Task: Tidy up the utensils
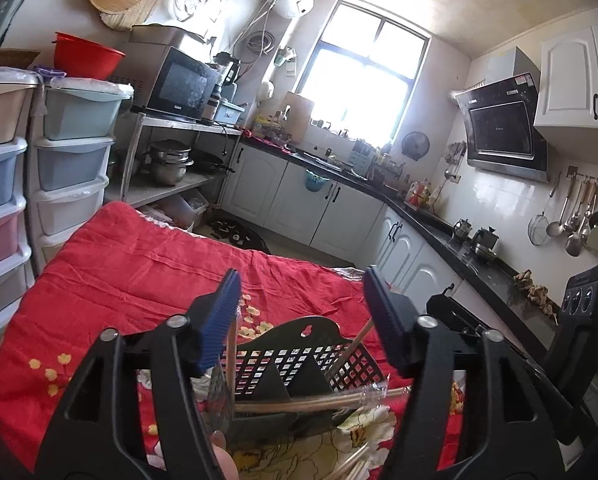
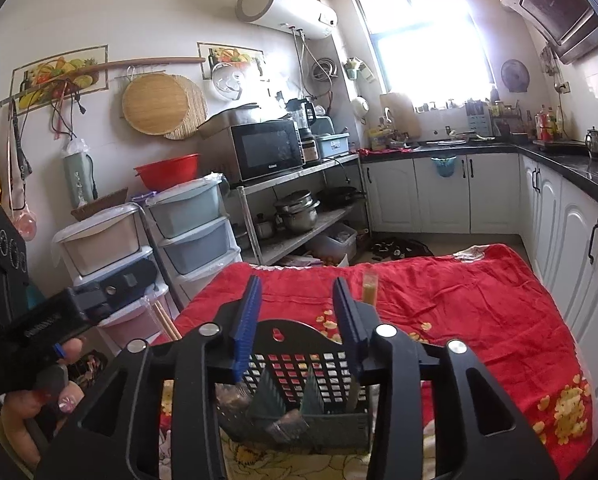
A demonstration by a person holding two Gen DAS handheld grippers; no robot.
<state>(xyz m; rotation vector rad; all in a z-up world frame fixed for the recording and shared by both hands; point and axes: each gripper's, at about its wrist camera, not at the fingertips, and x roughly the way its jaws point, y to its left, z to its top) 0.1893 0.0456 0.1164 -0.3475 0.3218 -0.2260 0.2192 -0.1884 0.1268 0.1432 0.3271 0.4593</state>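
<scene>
Two grippers were over the red cloth (image 1: 139,264), both pointed at the black mesh basket (image 1: 299,356) sitting on it near the front edge. Left gripper (image 1: 301,312) had its jaws spread wide with nothing between them; a wrapped bundle of chopsticks (image 1: 311,402) lay across the basket's front rim just below it, and one loose chopstick (image 1: 349,350) leaned up out of the right compartment. More sticks (image 1: 351,464) lay on the cloth at the bottom of the left view, partly hidden. Right gripper (image 2: 297,320) was also parted, narrower, and empty as far as I could see; a yellowish stick (image 2: 369,290) stood up just beside its right finger (image 2: 349,328), touching or not I couldn't tell. In the right view the basket (image 2: 295,372) showed dividers and some dark items in the front compartments, too blurred to name. My read on handling: chopsticks were light, stiff and thin, and the plastic wrap on the bundle looked slippery, so a squeeze across the middle of the bundle would likely hold better than at an end, where it could pivot or slide. Single sticks might roll between the pads. The basket looked light enough to shift on the soft cloth if bumped.
</scene>
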